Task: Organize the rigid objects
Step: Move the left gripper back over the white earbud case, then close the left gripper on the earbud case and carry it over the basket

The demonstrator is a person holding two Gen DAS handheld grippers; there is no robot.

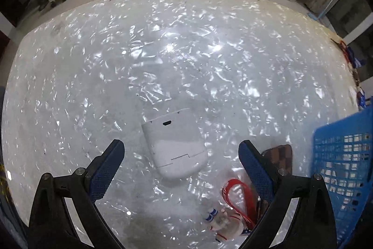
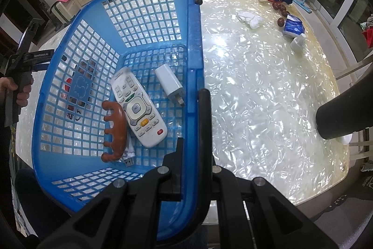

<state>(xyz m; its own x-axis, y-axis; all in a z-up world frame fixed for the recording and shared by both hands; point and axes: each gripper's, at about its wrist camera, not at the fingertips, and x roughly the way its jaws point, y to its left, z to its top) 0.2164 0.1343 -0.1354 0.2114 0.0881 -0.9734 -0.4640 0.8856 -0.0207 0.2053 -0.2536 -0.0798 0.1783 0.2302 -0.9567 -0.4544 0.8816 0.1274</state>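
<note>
I am hovering the left gripper [image 1: 181, 156] over the white case [image 1: 175, 144] lying flat on the shiny table [image 1: 186, 50], its fingers spread wide and gripping nothing. The case is sitting between them, slightly toward the left finger, its long axis running away from me and tilted a little left, so the fingers are flanking its long sides. My right gripper [image 2: 194, 132] is clenching the rim of the blue basket [image 2: 194, 43], which already holds a remote [image 2: 137, 106]
</note>
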